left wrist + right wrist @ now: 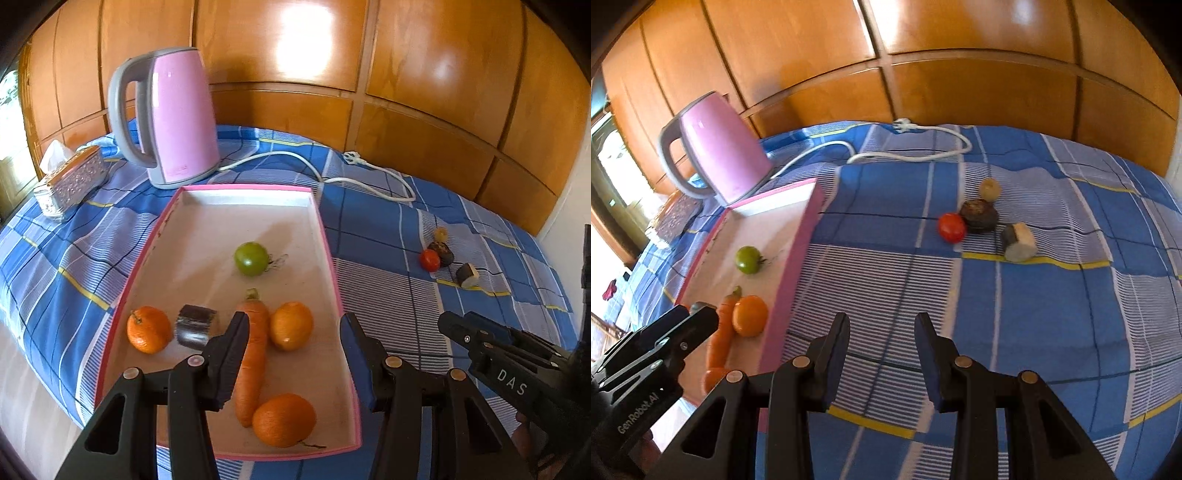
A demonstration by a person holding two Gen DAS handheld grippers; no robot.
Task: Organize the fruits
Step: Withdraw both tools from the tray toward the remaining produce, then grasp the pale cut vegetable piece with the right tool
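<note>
A pink-rimmed tray (334, 266) lies on the blue checked cloth (388, 295). It holds a green tomato (251, 258), a carrot (253, 354), three orange citrus fruits (147, 328) (291, 325) (284, 419) and a dark cut piece (195, 325). My left gripper (293, 319) hovers open over the tray's near end, gripping nothing. To the right on the cloth lie a red tomato (952, 227), a dark round fruit (979, 216), a small yellowish fruit (990, 189) and a cut piece with a pale face (1019, 238). My right gripper (882, 319) is over bare cloth short of them, narrowly open and empty.
A pink kettle (177, 118) stands behind the tray, its white cord (332, 173) trailing right across the cloth. A silver tissue box (70, 181) sits at the far left. Wooden panels (406, 55) close off the back. The cloth drops away at the left edge.
</note>
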